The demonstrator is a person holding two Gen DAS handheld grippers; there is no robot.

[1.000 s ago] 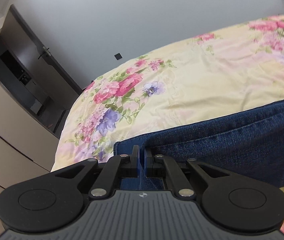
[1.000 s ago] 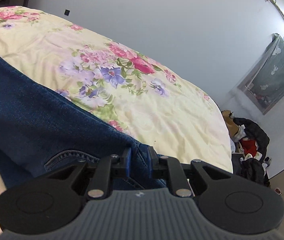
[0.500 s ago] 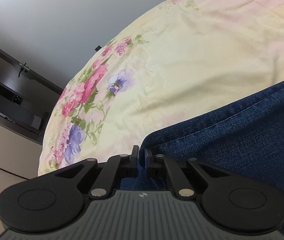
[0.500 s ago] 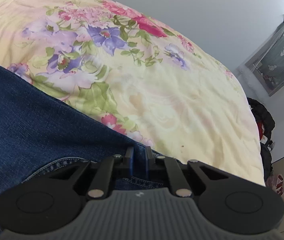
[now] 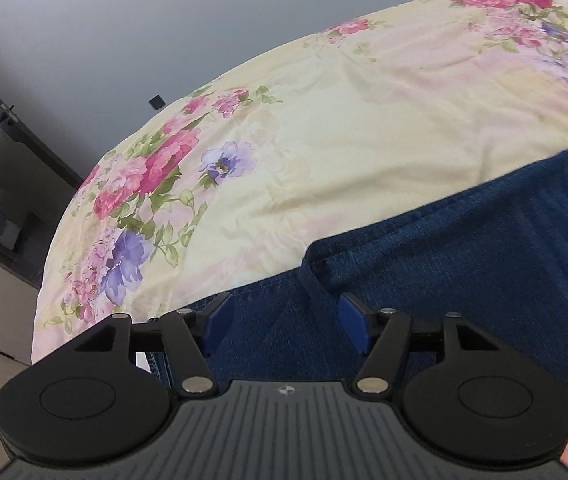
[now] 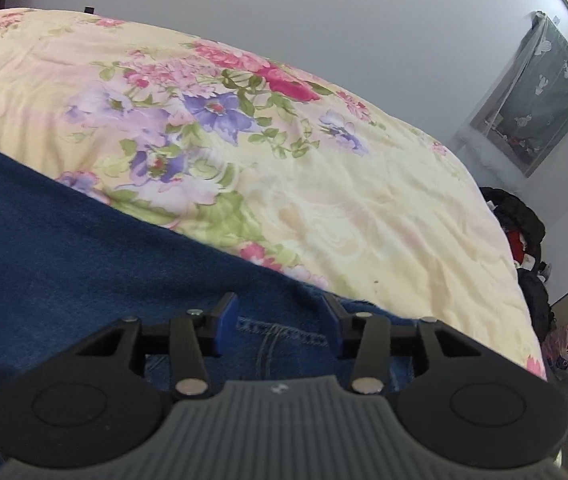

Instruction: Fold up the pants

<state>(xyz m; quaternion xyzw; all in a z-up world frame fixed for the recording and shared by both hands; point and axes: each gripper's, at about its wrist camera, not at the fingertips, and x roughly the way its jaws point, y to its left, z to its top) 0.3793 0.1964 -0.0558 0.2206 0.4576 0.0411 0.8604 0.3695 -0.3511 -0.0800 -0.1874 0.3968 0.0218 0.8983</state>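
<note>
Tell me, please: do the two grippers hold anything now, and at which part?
Nothing is held. Both the left gripper and the right gripper are opening; the jeans lie between their fingers on the bed, not pressed.

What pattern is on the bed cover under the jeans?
The bed cover is pale yellow with pink, red and purple flowers and green leaves, clearest in the right wrist view.

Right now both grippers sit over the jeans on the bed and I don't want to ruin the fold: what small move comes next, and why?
Probably draw both grippers straight back. The left gripper and right gripper are opening, pads off the jeans, which lie on the floral bedspread, so dragging could disturb the fold.
</note>
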